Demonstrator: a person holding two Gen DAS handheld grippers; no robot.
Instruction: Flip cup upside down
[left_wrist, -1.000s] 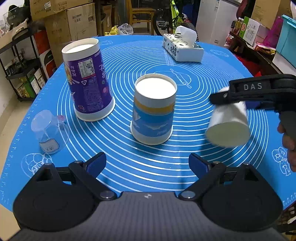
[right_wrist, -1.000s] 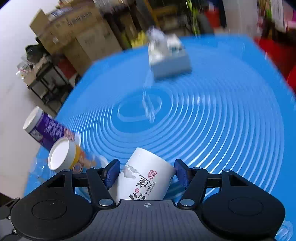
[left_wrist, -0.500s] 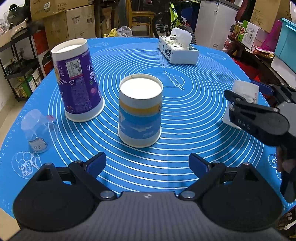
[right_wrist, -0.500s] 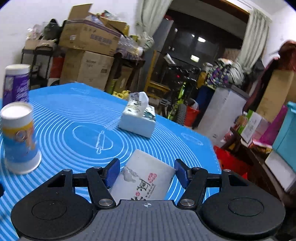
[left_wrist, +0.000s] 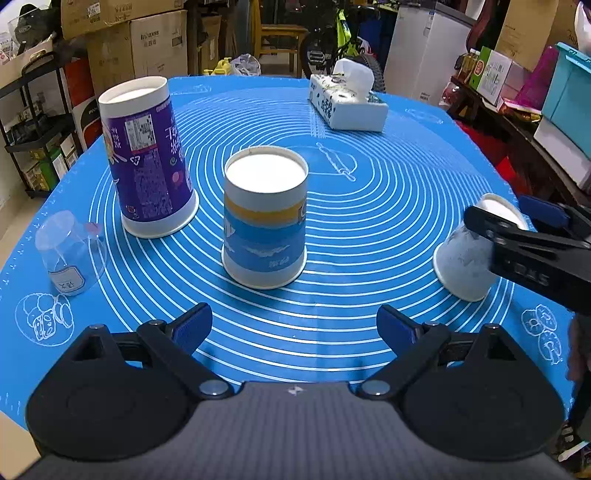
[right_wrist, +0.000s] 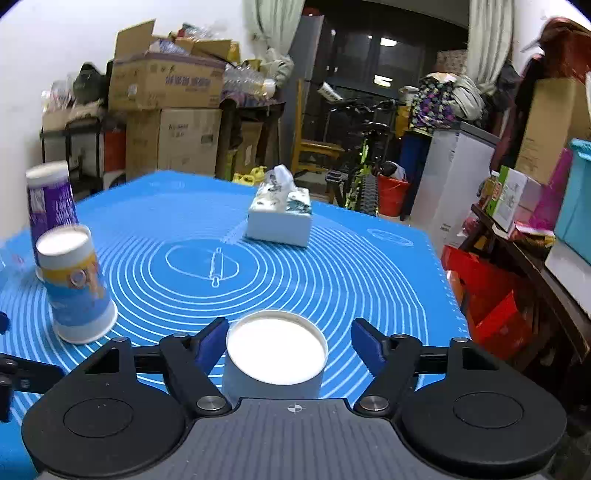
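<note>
- Cup (right_wrist: 275, 354) stands mouth-down on the mat (left_wrist: 369, 229), base up, near the mat's right edge, its long axis vertical or nearly so.
- Right gripper (right_wrist: 288, 341) straddles it, fingers spread; a gap shows at the right pad, while the left pad (right_wrist: 210, 343) sits just beside the wall or touches it, I cannot tell which.
- Left gripper (left_wrist: 295, 326) hangs open, holding nothing, well apart from the cup.
- Judgement: the flip looks done; the right gripper need only back straight off, clear of the cup's wall.
</note>
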